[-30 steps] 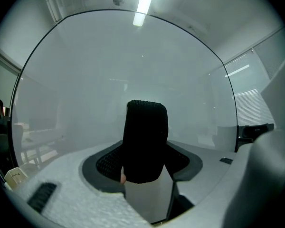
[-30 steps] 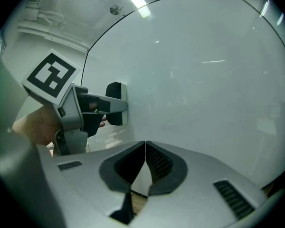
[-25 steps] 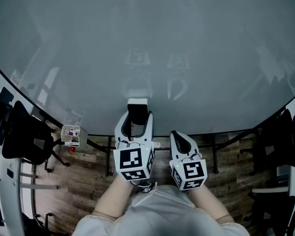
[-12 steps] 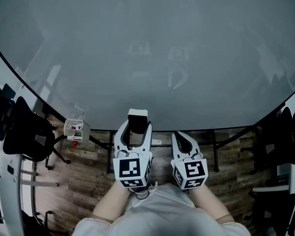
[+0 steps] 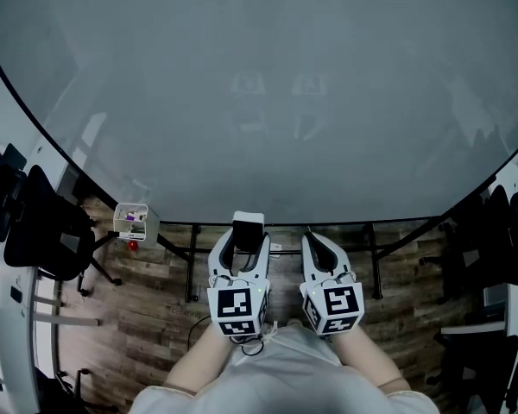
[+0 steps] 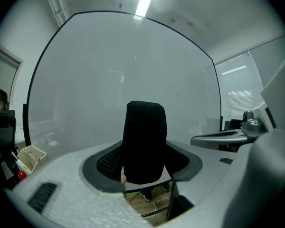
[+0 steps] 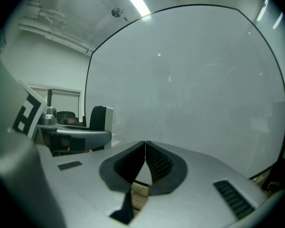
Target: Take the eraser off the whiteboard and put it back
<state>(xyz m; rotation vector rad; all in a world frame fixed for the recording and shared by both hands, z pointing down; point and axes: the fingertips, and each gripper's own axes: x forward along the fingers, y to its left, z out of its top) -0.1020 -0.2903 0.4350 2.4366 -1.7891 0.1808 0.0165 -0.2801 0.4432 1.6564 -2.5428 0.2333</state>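
The whiteboard (image 5: 259, 102) fills most of the head view and stands upright in front of me. My left gripper (image 5: 244, 236) is shut on the eraser (image 5: 247, 225), a block with a white back and black felt, held near the board's lower edge. In the left gripper view the black eraser (image 6: 143, 141) stands upright between the jaws of the left gripper (image 6: 142, 163), with the whiteboard (image 6: 123, 80) behind it. My right gripper (image 5: 319, 247) sits beside it on the right, shut with nothing in it. In the right gripper view its pads (image 7: 154, 161) meet, and the eraser (image 7: 99, 120) shows at the left.
A small white basket (image 5: 131, 221) with markers hangs at the board's lower left. Black office chairs stand at the left (image 5: 34, 231) and the right (image 5: 492, 231). The board's black stand legs (image 5: 190, 270) rest on a wooden floor (image 5: 155, 317).
The left gripper with the eraser has come down and back toward my body, away from the board's face. The right gripper has shifted a little the same way.
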